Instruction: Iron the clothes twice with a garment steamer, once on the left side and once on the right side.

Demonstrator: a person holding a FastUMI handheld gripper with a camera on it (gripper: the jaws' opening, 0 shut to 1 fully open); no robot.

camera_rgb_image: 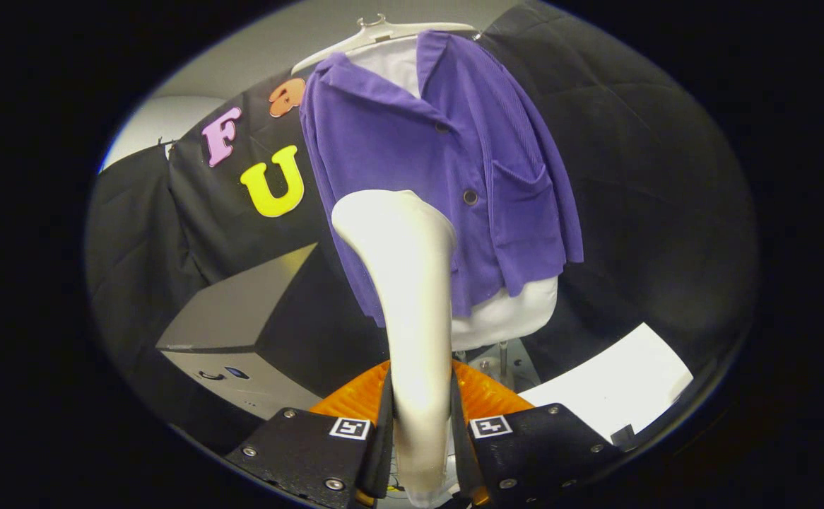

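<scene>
Gripper view: gripper (420, 431) clamped on steamer (405, 283) handle, head up vs purple shirt (440, 177). Keep head flat, stroke slow & straight down one side.

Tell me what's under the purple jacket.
Under the purple jacket a white garment shows at collar and hem; its middle is covered. The claw is shut on the steamer.

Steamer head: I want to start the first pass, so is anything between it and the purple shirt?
Nothing visible. The gripper is shut on the steamer, whose head rises just before the purple shirt hanging beyond the fingers.
</scene>
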